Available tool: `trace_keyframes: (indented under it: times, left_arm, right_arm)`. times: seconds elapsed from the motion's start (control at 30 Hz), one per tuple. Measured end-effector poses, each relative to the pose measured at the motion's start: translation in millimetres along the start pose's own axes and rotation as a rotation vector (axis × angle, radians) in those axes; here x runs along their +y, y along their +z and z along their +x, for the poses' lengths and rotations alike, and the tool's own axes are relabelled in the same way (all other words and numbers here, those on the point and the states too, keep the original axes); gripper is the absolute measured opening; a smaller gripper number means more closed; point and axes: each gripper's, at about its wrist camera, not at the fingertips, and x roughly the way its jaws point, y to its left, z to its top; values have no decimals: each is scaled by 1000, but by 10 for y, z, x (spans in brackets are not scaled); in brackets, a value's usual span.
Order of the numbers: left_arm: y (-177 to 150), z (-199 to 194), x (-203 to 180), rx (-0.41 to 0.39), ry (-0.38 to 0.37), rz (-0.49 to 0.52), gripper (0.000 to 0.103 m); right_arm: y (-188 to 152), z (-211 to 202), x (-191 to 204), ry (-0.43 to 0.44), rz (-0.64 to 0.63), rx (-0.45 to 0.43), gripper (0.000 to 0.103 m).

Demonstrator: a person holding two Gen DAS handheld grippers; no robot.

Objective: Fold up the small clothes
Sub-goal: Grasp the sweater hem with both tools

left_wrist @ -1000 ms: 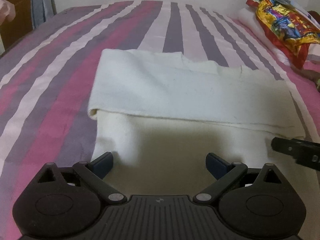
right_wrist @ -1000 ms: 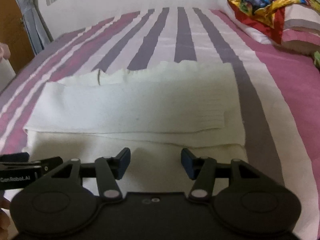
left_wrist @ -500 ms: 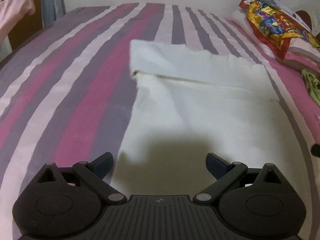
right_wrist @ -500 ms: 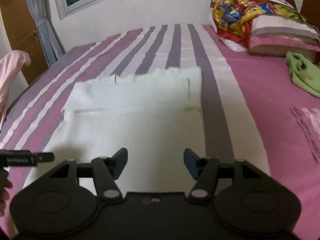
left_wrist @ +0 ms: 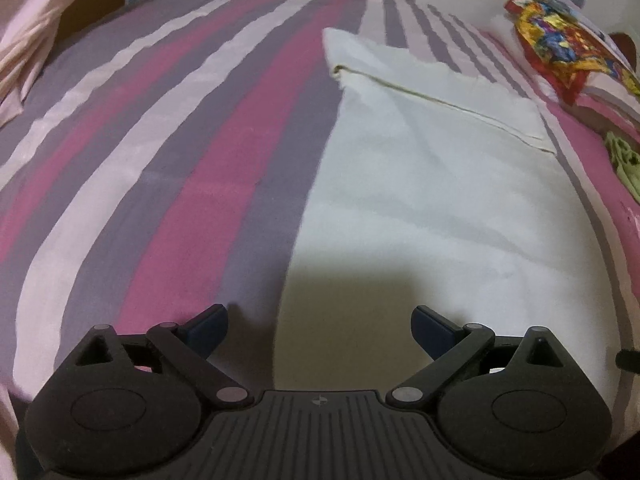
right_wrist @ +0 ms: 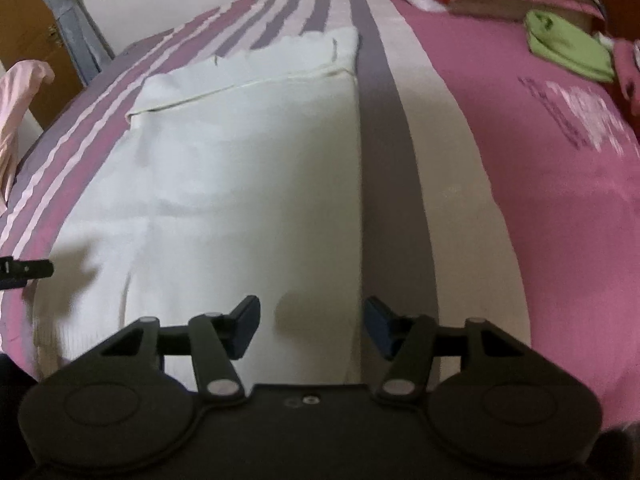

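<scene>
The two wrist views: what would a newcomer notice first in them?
First, the white garment spread flat on the striped bedsheet, its far end folded over. Near the bottom of each view an open gripper is above the garment's near end: the left gripper at its left edge, the right gripper at its right edge. A green cloth lies far right.

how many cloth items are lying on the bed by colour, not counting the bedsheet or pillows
white: 1, the partly folded white garment
green: 1, the crumpled green garment near the pillows
pink: 1, the pink garment at the bed's far left edge
total: 3
</scene>
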Motion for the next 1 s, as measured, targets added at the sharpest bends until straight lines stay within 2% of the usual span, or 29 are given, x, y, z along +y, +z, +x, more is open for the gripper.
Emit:
trace_keyframes:
  times: [0.13,0.3,0.4,0.43,0.47,0.57,0.73,0.8,0.93,1.0]
  left_arm:
    - [-153,-47,104,17,-10,-36,98]
    - [-365,-19,155,60,-70,-76,98]
    - [-440,0,162,51,-90,-98,97]
    - [-453,6,168,48,-97,-104,83]
    - [-457,23,181,53,-110,-112,77]
    - [-482,55,219,54,-123,-152,70]
    - [-537,88,274,72,-189,-209,39]
    - [-556,103,305,81,-218,-245,33]
    - [-597,120,289,86,-250,-253,32]
    - [-609,169,272,95,-276,-260,32]
  right_arm:
    - [-125,-31,-72,-2,29,13,57]
    - [-314,-51,-98,4,37,58,56]
    - [-415,-18,-111,24,72,86,55]
    - [-439,-15,-111,30,80,91,54]
    - [-453,-8,-108,34,81,98,52]
    - [-491,2,-101,47,85,116,44]
    - [-528,30,-129,72,131,128,42]
    - [-540,42,-139,79,141,136,42]
    - [-541,-39,-198,28,181,92,46]
    - [-551,-33,-240,45,208,95,46]
